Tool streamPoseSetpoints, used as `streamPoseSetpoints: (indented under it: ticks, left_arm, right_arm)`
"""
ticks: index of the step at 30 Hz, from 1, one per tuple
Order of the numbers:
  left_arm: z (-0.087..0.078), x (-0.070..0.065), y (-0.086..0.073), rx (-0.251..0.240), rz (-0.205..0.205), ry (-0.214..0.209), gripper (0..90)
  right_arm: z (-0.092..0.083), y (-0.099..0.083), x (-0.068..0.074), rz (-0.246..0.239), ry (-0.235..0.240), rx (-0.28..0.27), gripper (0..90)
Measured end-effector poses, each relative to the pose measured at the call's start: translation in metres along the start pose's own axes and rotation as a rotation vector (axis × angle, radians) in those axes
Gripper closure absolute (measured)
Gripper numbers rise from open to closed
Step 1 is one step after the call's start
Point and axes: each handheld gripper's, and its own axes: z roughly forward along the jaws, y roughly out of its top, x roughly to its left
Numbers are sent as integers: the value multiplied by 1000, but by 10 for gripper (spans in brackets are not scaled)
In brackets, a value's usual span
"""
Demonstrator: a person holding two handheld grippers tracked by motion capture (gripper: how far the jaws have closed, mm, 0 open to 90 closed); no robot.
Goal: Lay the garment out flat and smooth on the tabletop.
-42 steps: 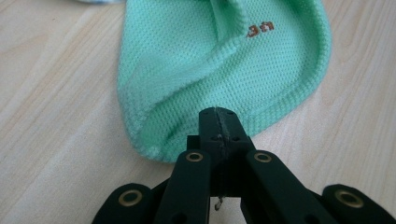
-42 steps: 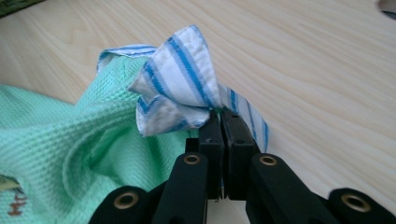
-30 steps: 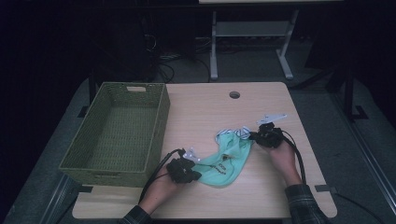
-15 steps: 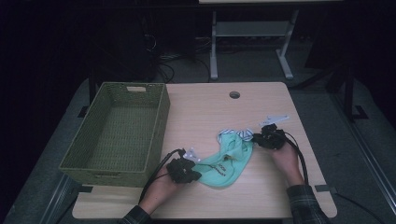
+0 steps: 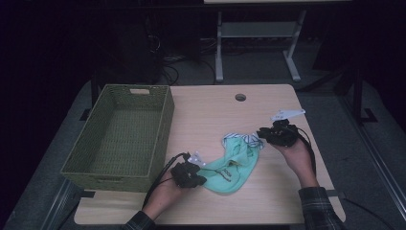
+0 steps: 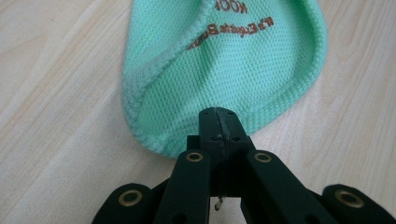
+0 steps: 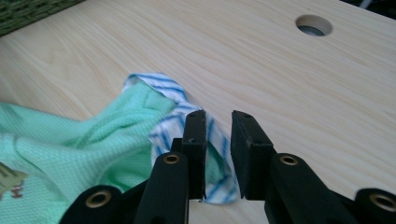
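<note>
A mint-green garment [image 5: 232, 167] with brown lettering and a blue-striped white trim [image 5: 246, 140] lies crumpled on the wooden table [image 5: 215, 115]. My left gripper [image 5: 202, 180] is at its near left end. In the left gripper view the left gripper [image 6: 219, 116] is shut on the hem of the green garment [image 6: 224, 70]. My right gripper [image 5: 262, 134] hovers at the striped end. In the right gripper view the right gripper [image 7: 218, 126] has a gap between its jaws, which have just been opening. The striped trim [image 7: 163, 88] lies slack under and between the jaws, unpinched.
A green woven basket [image 5: 165, 124], with nothing in it, stands on the table's left side, close to my left hand. A round cable hole [image 5: 240, 97] sits near the table's far edge. A metal stand [image 5: 220, 52] and cables lie on the dark floor beyond.
My right gripper has risen a little at the striped end and its jaws have parted. The left gripper and the green garment's near end have stayed put.
</note>
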Motion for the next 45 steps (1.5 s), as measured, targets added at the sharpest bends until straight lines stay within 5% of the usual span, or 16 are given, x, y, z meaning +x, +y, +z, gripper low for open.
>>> streamPoseSetpoints:
  ticks: [22,45]
  left_arm:
    - [1,-2,1,-10,-21,8,896]
    - [0,-2,1,3,-10,11,895]
  right_arm:
    - [52,38,36,-59,89,63,733]
    - [105,21,55,-99,110,194,699]
